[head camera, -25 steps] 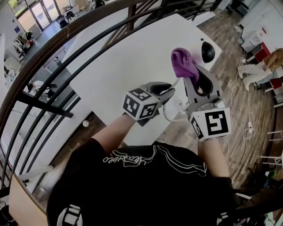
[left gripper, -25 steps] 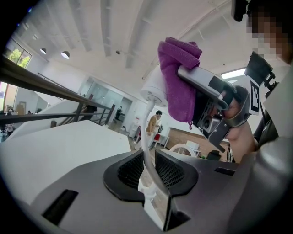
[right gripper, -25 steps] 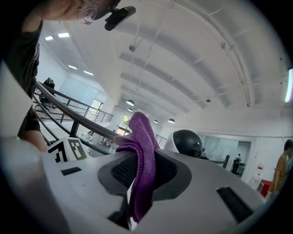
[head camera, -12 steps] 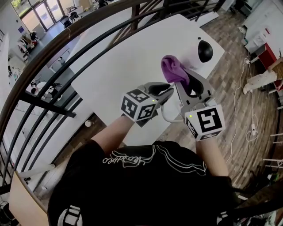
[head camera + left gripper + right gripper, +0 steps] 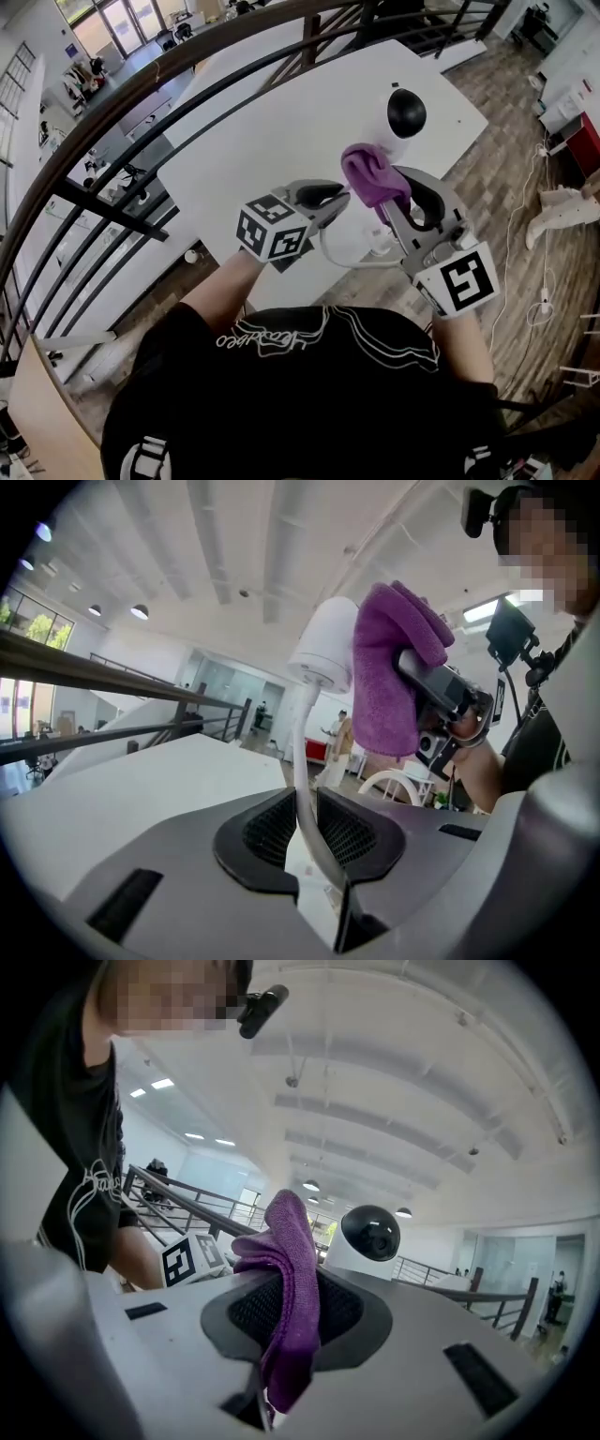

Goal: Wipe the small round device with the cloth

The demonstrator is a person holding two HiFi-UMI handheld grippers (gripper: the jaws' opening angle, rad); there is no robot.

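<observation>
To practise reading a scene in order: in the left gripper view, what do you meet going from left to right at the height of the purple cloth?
dark railing → small round device → purple cloth → right gripper → person's black shirt

Purple on white and grey

A purple cloth (image 5: 373, 175) sits mid-frame. At upper right is a white device (image 5: 396, 122) with a glossy black face, above a white table (image 5: 281, 112). White cable (image 5: 300, 752). The grey left gripper (image 5: 309, 827) and right gripper (image 5: 286, 1307) bear black-and-white square markers.
</observation>
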